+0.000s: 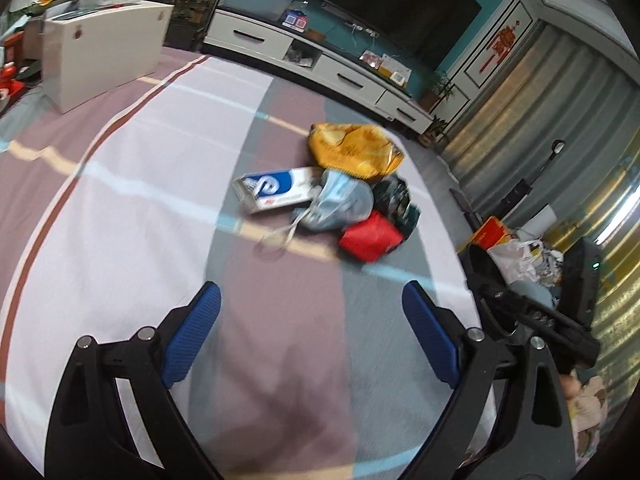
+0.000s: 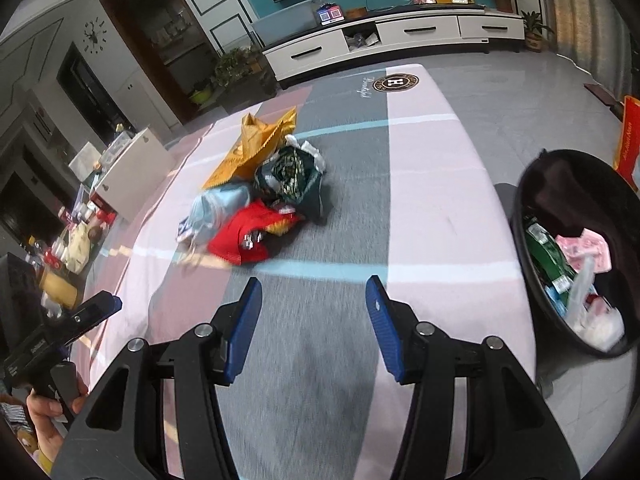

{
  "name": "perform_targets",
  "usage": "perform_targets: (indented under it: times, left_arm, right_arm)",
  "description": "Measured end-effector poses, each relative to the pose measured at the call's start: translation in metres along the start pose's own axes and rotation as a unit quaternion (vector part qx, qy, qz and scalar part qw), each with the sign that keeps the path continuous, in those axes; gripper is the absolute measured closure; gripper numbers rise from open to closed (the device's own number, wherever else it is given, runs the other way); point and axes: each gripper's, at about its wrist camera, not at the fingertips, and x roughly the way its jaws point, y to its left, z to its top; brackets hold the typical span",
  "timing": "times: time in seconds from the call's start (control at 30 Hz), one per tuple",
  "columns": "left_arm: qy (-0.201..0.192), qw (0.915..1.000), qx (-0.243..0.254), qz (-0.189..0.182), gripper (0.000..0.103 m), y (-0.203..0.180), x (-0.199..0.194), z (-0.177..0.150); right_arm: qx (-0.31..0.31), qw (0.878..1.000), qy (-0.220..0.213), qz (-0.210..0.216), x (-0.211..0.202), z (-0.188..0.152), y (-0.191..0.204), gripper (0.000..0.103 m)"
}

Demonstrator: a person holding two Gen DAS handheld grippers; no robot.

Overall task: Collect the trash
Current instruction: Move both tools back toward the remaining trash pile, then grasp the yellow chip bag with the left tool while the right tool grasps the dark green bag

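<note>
Both grippers are hanging spread and empty over the striped cloth (image 2: 432, 184). The trash pile (image 2: 256, 196) is lying ahead of the right gripper (image 2: 314, 320), slightly leftward; from the left gripper (image 1: 312, 328) it is sitting ahead-right. The bin (image 2: 532, 184) is standing rightward, so the right hand looks better placed.

Right gripper (image 2: 314, 312) hung with blue-padded jaws apart and empty above striped pink-and-grey cloth (image 2: 432, 208). Ahead, left of jaws: crumpled red wrapper (image 2: 244, 236), dark green foil bag (image 2: 292, 176), yellow packet (image 2: 256, 144). Far right: black round bin (image 2: 532, 216), partly filled.
</note>
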Motion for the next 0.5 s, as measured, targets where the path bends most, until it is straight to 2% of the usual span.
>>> perform_targets:
  times: [0.27,0.5]
  left_arm:
    - [0.001,0.9995,-0.014,-0.030,0.013,-0.010,0.042,0.052]
    - [0.021,0.9978,-0.034,-0.054,0.025,-0.017,0.089,0.102]
  right_arm:
    - [0.022,0.999,-0.009,0.025,0.034,0.036,-0.008,0.049]
    - [0.049,0.997,-0.005,0.051,0.067,0.063,-0.015,0.049]
